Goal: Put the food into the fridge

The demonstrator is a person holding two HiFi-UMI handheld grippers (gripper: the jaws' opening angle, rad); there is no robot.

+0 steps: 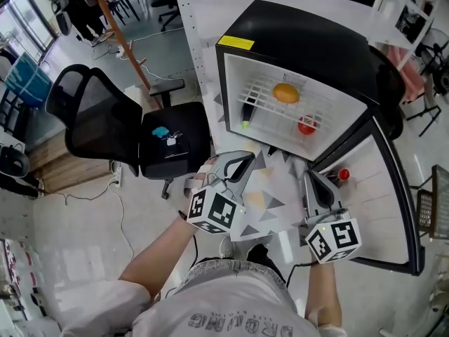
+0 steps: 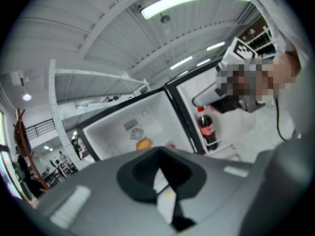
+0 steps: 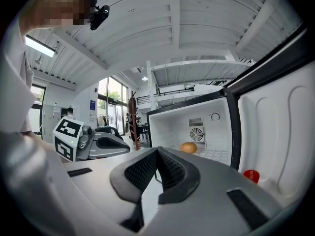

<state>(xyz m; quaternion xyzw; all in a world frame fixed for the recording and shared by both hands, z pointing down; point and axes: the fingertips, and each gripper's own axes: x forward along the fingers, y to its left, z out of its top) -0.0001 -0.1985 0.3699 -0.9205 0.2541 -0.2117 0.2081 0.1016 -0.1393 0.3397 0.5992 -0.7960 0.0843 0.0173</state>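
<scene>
We hold both grippers just in front of the open black mini fridge [image 1: 295,37]. The left gripper [image 1: 245,161] has its jaws together with nothing between them. The right gripper [image 1: 311,180] is closed and empty too. On the fridge's wire shelf [image 1: 270,118], an orange [image 1: 285,93] lies toward the back and a red fruit [image 1: 306,126] sits near the right edge. A dark item with a yellow-green tip [image 1: 247,114] lies at the left edge. A cola bottle [image 2: 206,127] stands in the door [image 1: 375,209].

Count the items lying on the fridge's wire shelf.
3: an orange at the back, a dark green-tipped item on the left, a red item front right. More may be hidden.
</scene>
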